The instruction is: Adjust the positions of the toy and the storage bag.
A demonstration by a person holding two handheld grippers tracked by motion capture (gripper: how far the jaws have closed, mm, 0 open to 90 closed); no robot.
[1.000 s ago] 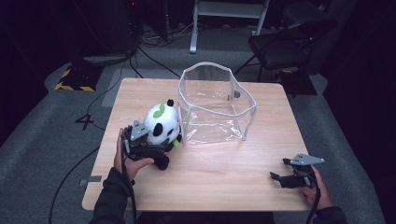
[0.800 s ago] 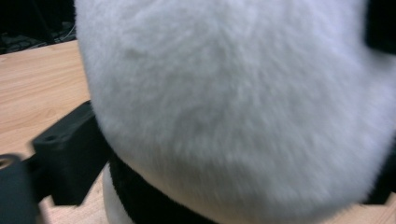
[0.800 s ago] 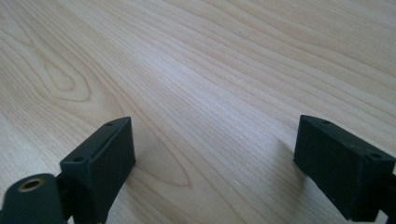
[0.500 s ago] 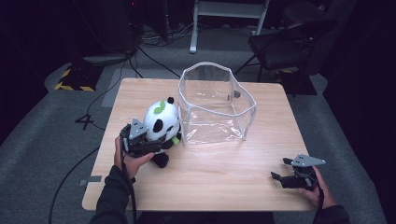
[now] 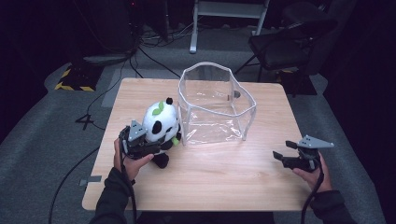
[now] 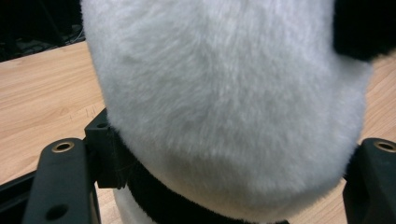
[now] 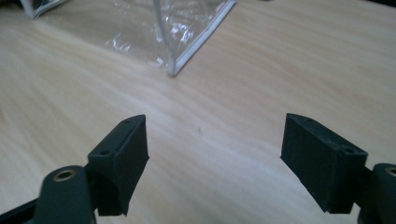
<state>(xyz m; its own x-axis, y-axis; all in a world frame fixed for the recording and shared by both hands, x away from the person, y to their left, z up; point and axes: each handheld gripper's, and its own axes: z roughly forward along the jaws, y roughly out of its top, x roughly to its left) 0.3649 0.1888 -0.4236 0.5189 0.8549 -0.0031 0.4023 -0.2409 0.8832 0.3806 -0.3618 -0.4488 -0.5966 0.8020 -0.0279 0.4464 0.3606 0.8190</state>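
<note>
Seated at a wooden table (image 5: 224, 186) in a dark studio, a person grips a plush panda (image 5: 161, 122) with the left gripper (image 5: 156, 144), whose two black jaws are pinched on either side of the toy's white body, as the left gripper view shows with fur pressed between them (image 6: 233, 93). From the high view the panda stands at the left part of the table, just beside the near left corner of a clear plastic container (image 5: 215, 105), a green leaf on top of its head and one black foot toward the near edge. Whether that foot touches the tabletop cannot be told. The left hand (image 5: 130, 161) wraps the tool from the near side, its cable running off the near edge of the table.

Well apart at the near right, the right hand (image 5: 312, 173) holds the right gripper (image 5: 279, 156) low over bare wood, a grey three-cornered plate on top. Its jaws are spread wide with nothing between them, as the right gripper view confirms (image 7: 212, 158), looking across the wood grain toward a white-edged corner of the container (image 7: 187, 42).

Beyond the far edge of the table, a dark chair (image 5: 289, 42) and the legs of a white stand (image 5: 229, 18) sit on grey carpet among loose cables.
</note>
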